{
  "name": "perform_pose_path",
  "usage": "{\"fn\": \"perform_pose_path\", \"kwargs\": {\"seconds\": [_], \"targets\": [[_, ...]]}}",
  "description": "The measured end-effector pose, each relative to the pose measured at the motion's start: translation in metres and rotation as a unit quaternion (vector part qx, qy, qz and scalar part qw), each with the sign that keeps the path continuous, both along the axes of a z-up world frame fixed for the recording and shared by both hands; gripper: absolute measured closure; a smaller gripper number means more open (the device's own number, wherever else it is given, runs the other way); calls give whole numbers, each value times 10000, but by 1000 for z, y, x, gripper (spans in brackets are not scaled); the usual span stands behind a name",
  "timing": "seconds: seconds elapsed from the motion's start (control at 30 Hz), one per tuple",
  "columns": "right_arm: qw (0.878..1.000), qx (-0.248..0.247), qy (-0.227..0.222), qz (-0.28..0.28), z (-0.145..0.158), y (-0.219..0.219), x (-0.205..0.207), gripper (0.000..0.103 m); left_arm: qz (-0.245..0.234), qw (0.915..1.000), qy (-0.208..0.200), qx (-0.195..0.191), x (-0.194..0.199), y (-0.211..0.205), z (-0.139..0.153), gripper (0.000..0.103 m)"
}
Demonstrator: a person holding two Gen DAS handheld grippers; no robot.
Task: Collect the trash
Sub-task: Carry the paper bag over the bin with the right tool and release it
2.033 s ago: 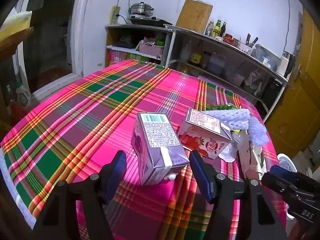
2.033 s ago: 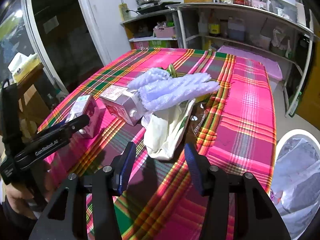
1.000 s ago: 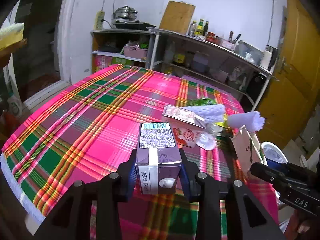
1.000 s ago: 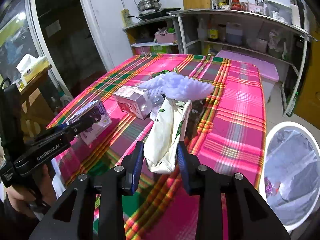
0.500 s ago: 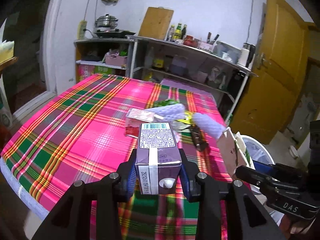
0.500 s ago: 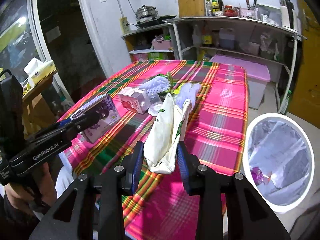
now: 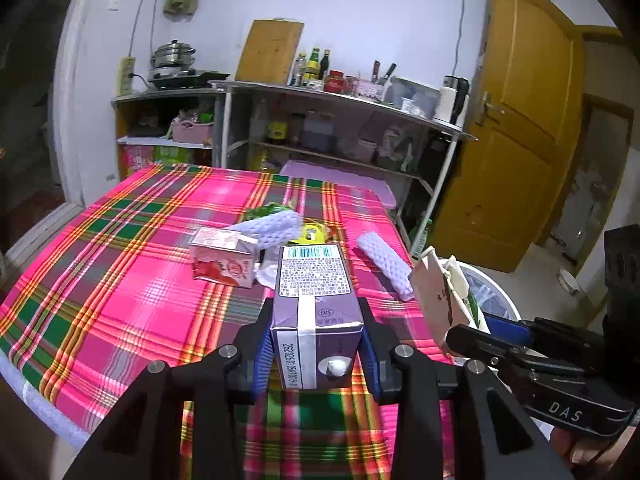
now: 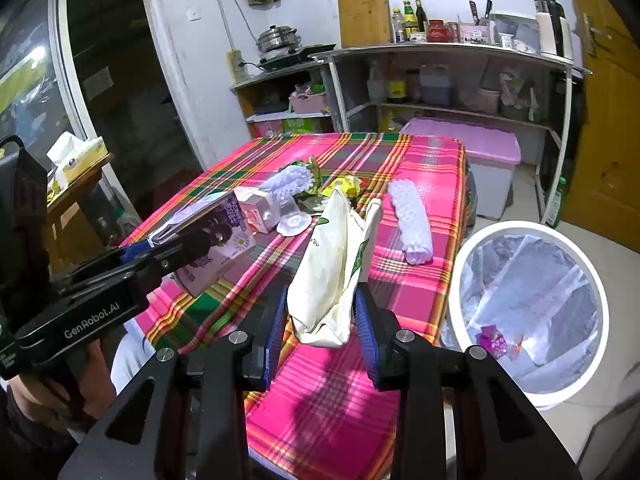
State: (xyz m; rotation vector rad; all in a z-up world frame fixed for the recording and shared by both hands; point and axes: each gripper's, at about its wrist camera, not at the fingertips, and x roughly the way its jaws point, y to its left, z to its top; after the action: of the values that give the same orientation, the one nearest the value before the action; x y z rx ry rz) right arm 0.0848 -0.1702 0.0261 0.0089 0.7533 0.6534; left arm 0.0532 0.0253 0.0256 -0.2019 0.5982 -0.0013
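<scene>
A: What does the left gripper (image 7: 316,350) have?

B: A purple carton (image 7: 314,304). Its blue pads (image 7: 262,354) are clamped on the two sides, with the cap end nearest the camera and the barcode end pointing away. In the right wrist view the same carton (image 8: 216,240) is off the table, raised above the near left corner

A: And the right gripper (image 8: 322,330)?

B: Its fingers are closed on a cream paper bag (image 8: 332,276) with green print. The bag stands upright between the pads, its open top tilted away from the camera

A: Where is the bin?

B: A white bin (image 8: 528,304) lined with a clear bag stands on the floor just beside the table's right edge, to the right of the held bag. Some small purple and red scraps lie inside

A: What is left on the table?

B: On the pink plaid tablecloth (image 7: 132,280) lies a pink carton (image 7: 224,258) on its side. A white foam net sleeve (image 7: 276,226) lies just behind it and a second foam sleeve (image 7: 384,262) lies apart, near the right edge. Between them are a clear plastic lid (image 8: 294,222), yellow wrappers (image 8: 346,186) and something green that I cannot make out

A: Is a person visible?

B: Only a hand (image 8: 60,396) gripping the left tool's handle, at the lower left of the right wrist view
</scene>
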Motion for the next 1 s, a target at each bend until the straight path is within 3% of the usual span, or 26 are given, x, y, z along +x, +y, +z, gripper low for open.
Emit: {"fn": "perform_pose_path", "kwargs": {"seconds": [0.6,1.0], "targets": [[9978,-30,9,-656,-4,-60,11,68,-717,9974,59,3,27,-55,-1,66],[9898,-67,217,-1408,-23,-122,30,68,-1394,9900,208,-56,62,-102,-9,66]]}}
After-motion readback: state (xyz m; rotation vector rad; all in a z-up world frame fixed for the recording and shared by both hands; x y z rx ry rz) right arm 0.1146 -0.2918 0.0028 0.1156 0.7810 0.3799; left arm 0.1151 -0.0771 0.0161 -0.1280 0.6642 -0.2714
